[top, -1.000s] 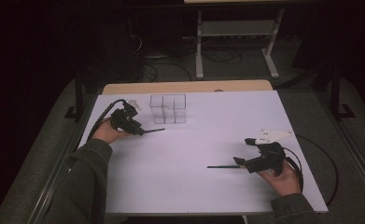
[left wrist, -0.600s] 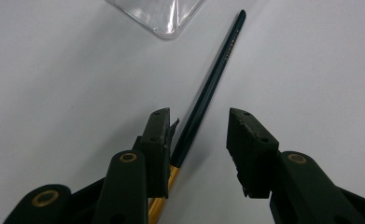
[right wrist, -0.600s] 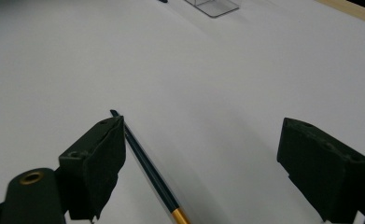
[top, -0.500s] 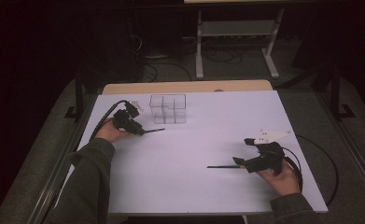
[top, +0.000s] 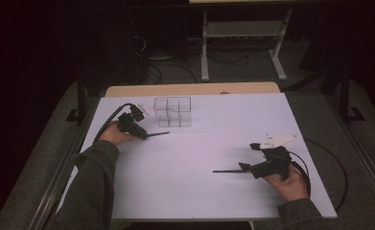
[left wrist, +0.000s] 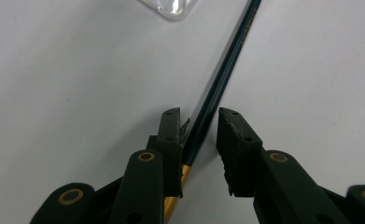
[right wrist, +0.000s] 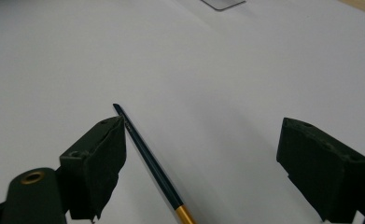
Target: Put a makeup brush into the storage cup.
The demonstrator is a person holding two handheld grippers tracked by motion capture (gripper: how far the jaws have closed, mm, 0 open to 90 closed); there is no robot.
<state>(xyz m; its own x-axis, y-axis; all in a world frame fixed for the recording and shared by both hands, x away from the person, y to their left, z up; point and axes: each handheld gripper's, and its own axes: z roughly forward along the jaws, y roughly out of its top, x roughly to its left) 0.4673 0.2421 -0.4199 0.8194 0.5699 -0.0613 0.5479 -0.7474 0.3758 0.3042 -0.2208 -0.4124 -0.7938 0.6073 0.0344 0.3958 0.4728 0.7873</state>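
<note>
- While the left gripper (top: pixel 149 135) sits just left of the clear box (top: pixel 172 111), its fingers (left wrist: pixel 171 135) have just been closing around a dark pencil (left wrist: pixel 217 88). One pad looks to be against the shaft; the other stands a little off it, so no firm pinch yet.
- That pencil lies flat on the desk (top: pixel 199 191), its far end running out toward the box's corner, its gold band back near the fingers.
- The right gripper (top: pixel 230 171) is low on the desk, well right of the box. Its fingers (right wrist: pixel 96 154) are spread wide over a second pencil (right wrist: pixel 147 161), which lies close by the left-hand pad and clear of the other.
- Step in hand, as judged: picking up the left pencil, grasp nearly made; the right pencil is straddled, not gripped.
- Next move calls for closing the left pads fully on the shaft, then a level lift toward a box compartment. The pencil is gripped near its end, so it may tilt.
- The right needs centring over its pencil before closing.
</note>
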